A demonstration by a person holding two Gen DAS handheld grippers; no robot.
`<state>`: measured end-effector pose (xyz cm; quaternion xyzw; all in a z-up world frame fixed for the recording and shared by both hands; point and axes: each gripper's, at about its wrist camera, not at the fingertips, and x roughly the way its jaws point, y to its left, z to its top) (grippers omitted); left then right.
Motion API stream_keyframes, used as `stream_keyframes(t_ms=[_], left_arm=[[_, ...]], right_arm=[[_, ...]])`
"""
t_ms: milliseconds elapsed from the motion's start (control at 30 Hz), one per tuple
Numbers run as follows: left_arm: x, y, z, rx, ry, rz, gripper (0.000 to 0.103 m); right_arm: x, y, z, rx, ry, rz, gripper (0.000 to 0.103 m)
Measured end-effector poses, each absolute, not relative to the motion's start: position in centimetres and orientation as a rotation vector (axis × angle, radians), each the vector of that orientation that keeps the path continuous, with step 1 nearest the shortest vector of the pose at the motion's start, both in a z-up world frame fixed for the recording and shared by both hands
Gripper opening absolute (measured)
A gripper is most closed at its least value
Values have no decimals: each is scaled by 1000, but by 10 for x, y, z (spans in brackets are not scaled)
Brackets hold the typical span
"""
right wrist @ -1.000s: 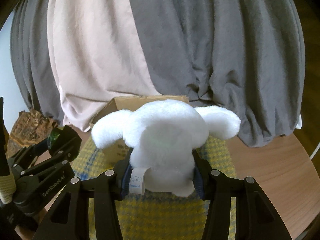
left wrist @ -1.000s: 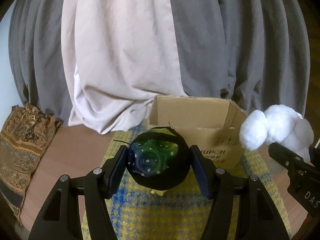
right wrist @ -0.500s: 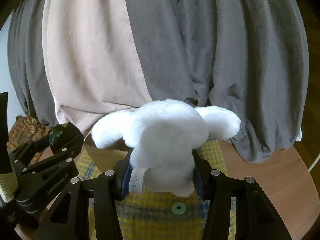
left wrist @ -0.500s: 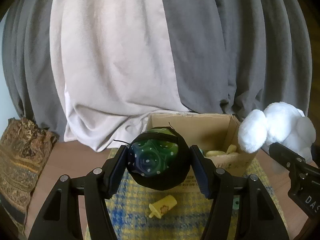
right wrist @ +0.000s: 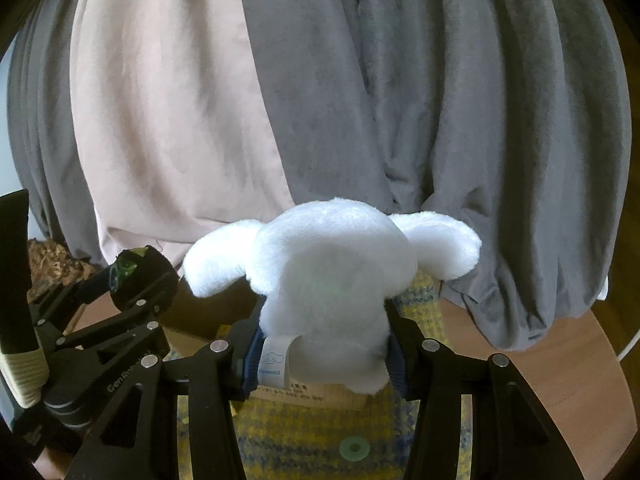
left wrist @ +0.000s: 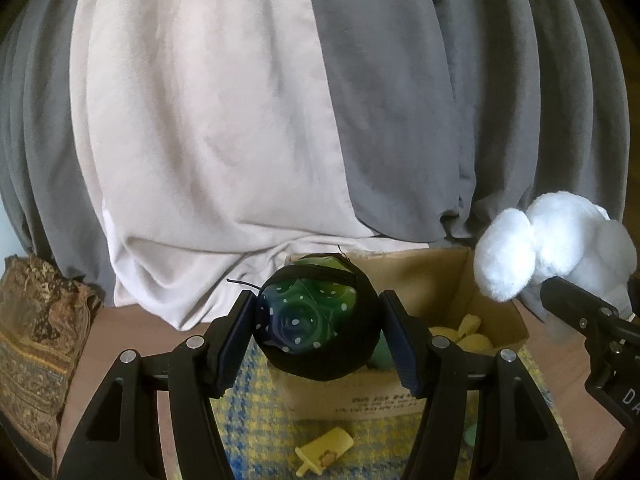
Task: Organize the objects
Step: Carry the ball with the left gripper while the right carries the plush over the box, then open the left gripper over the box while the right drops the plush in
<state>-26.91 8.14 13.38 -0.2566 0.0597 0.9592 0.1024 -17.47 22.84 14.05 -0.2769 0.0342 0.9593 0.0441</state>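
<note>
My left gripper (left wrist: 318, 330) is shut on a round black pouch with a green and blue dotted face (left wrist: 316, 324), held over the near left part of an open cardboard box (left wrist: 432, 276). Pale yellow pieces (left wrist: 466, 334) lie inside the box. My right gripper (right wrist: 322, 354) is shut on a white plush toy (right wrist: 332, 276) with two long ears and a sewn label, held above the same box (right wrist: 192, 338). The plush (left wrist: 552, 248) also shows at the right of the left wrist view, and the left gripper with its pouch (right wrist: 132, 276) at the left of the right wrist view.
A yellow and blue checked cloth (left wrist: 256, 420) covers the wooden table (right wrist: 560, 360) under the box. On the cloth lie a yellow toy piece (left wrist: 324, 454) and a green ring (right wrist: 354, 448). Grey and beige curtains (left wrist: 248, 120) hang behind. A patterned brown cushion (left wrist: 32, 352) sits left.
Both grippers moved forward and up with their loads. The box has come closer and lower in view, so its inside and the yellow pieces now show.
</note>
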Motion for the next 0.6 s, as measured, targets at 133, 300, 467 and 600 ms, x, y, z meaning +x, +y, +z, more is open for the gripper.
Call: stream_keyframes(t_ms=[133, 300, 467, 600], left_arm=[[-279, 84, 135, -759, 184, 2827, 62], [-289, 86, 133, -768, 185, 2816, 62], [-301, 89, 130, -804, 178, 2795, 62], [-308, 89, 126, -826, 163, 2790, 62]], right_arm=[[-185, 230, 140, -866, 105, 2923, 50], [-200, 232, 135, -913, 117, 2913, 50], [-211, 231, 133, -940, 101, 2908, 50], [-216, 230, 131, -955, 101, 2904, 50]])
